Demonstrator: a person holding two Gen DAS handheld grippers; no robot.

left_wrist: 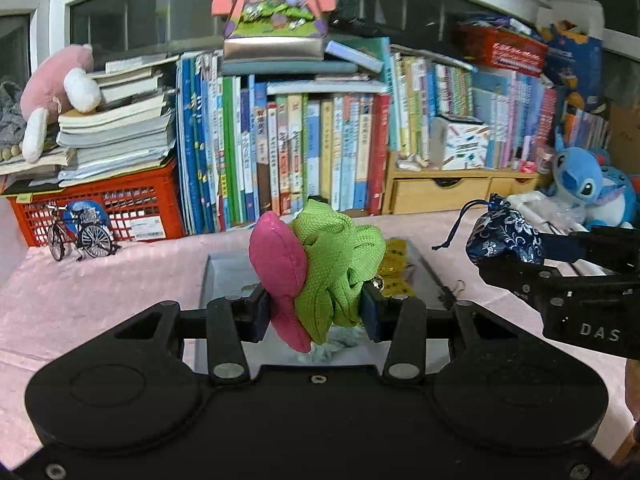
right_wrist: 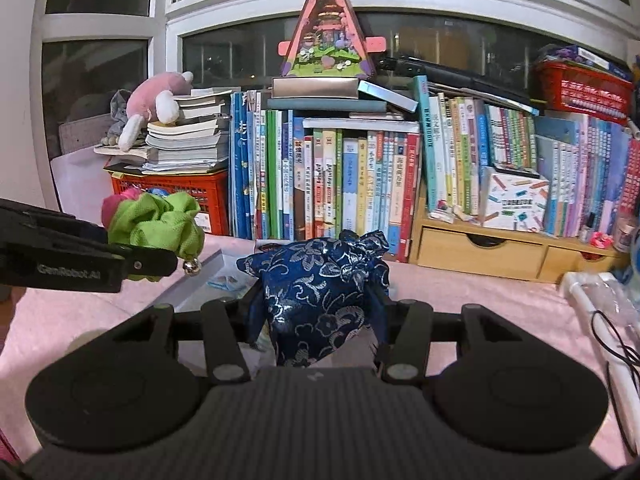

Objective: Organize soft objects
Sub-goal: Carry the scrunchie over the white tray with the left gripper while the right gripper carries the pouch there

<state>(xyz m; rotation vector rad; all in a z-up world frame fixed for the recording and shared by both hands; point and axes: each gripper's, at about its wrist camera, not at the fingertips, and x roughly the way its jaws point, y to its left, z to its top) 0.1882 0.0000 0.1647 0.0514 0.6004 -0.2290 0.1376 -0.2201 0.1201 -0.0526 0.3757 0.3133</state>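
We're mid-carry, left gripper jaws clamped on the pink-green soft toy at frame centre, right gripper jaws clamped on the blue brocade pouch, both tilted slightly down above the desk, next likely setting them in the tray

Both tools are matte black plastic with round silver screws; the right tool bears white "DAS" lettering, the left tool grey "GenRobot.AI".
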